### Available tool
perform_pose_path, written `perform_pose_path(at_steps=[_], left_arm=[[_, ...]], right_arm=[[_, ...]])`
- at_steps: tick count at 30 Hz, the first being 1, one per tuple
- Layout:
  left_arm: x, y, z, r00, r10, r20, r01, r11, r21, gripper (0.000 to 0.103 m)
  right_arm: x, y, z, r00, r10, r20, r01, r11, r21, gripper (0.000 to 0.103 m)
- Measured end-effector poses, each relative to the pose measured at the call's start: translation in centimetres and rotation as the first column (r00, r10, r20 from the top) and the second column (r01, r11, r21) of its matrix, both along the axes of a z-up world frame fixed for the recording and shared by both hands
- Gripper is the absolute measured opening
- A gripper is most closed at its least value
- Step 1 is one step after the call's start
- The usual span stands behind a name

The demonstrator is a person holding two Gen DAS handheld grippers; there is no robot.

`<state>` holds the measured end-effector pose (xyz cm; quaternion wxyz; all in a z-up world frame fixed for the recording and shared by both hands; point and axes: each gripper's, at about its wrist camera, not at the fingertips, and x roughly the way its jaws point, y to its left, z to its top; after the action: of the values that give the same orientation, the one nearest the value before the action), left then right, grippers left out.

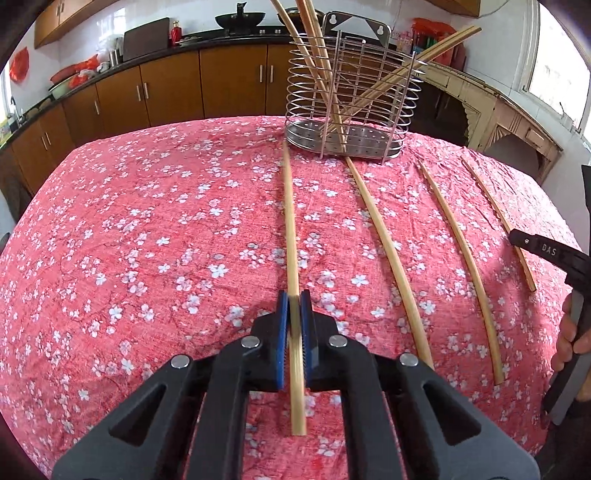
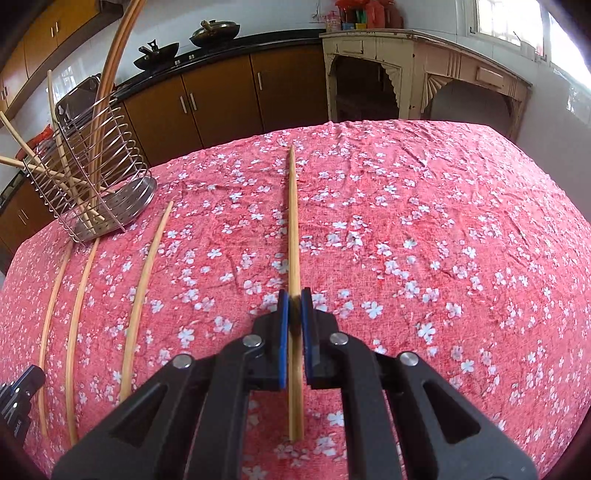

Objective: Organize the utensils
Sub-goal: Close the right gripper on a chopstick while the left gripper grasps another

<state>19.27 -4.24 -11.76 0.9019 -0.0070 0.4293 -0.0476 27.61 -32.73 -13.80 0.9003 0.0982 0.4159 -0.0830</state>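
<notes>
Left gripper (image 1: pixel 294 308) is clamped on a pale bamboo chopstick (image 1: pixel 290 221), long axis running straight ahead along the fingers, tip aimed at the round wire utensil basket (image 1: pixel 351 107) just beyond. Right gripper (image 2: pixel 294 308) is likewise closed on another bamboo chopstick (image 2: pixel 293 221); the basket is placed far to its left. Two loose chopsticks (image 1: pixel 388 251) are left lying between. Left hand is judged nearer.

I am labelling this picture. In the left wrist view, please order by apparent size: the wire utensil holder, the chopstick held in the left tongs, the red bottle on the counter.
1. Wire utensil holder.
2. Chopstick in the left tongs: longer but thin, and nearest the camera, so unsure against the holder.
3. Red bottle, far away.
</notes>
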Motion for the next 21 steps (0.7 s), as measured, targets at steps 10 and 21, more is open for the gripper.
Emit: perform_pose_path(at_steps=[10, 21], left_arm=[[4.0, 5.6, 0.3, 0.995, 0.096, -0.005, -0.095, 0.993, 0.075, 0.007], [4.0, 8.3, 0.0, 0.996, 0.094, 0.008, -0.094, 0.995, -0.03, 0.007]], right_arm=[[0.6, -1.1, 0.2, 0.999, -0.037, -0.005, 0.037, 0.999, -0.006, 0.008], [-0.8, -1.7, 0.0, 1.0, -0.029, 0.0, 0.029, 0.999, -0.012, 0.01]])
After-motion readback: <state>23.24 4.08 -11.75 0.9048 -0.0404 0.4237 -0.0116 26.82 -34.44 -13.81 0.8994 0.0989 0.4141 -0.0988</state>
